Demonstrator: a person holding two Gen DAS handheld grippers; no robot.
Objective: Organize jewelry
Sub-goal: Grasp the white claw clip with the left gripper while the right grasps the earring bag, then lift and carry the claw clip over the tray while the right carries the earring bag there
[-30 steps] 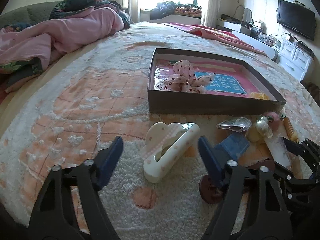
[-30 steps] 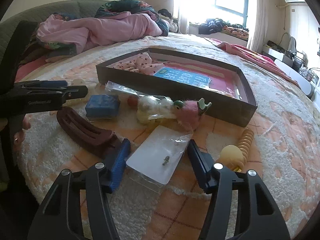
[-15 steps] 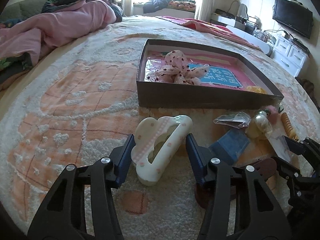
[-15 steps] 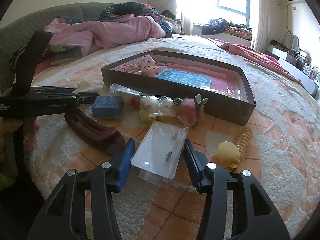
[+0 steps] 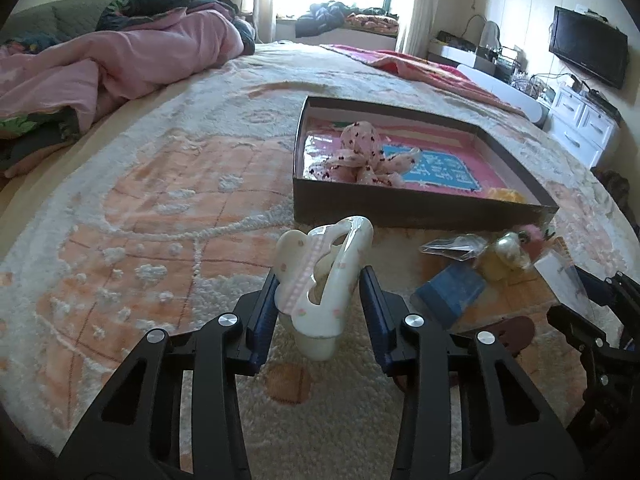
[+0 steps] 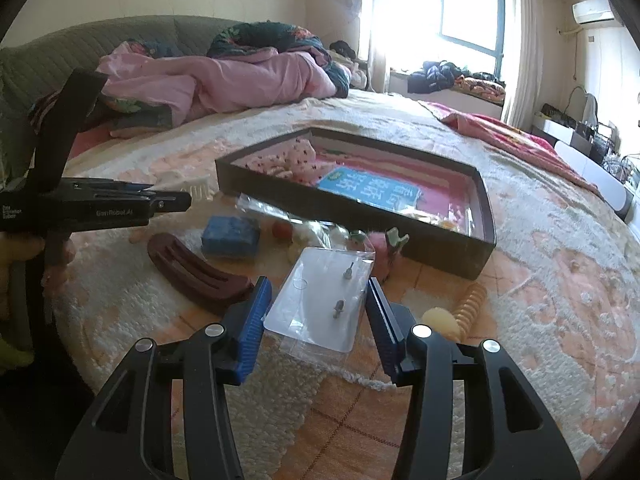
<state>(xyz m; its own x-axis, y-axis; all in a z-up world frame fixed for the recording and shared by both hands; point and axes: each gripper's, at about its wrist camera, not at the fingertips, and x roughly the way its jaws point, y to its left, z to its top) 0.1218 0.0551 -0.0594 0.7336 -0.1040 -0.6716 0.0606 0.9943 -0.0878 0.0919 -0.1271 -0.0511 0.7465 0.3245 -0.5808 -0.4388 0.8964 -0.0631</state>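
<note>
My left gripper is shut on a white hair claw clip and holds it tilted above the rug. My right gripper is shut on a clear bag with earrings on a white card, lifted a little off the rug. A dark shallow box with a pink lining stands behind both; it also shows in the right wrist view. A pink dotted bow lies in its left part.
Loose on the rug in front of the box lie a blue pad, a dark brown hair clip, a pink fluffy item, a yellow spiral clip and a pearl ornament. A pink quilt lies far left.
Both grippers have closed, the left on the white claw clip and the right on the earring bag. Both items have risen slightly off the rug.
</note>
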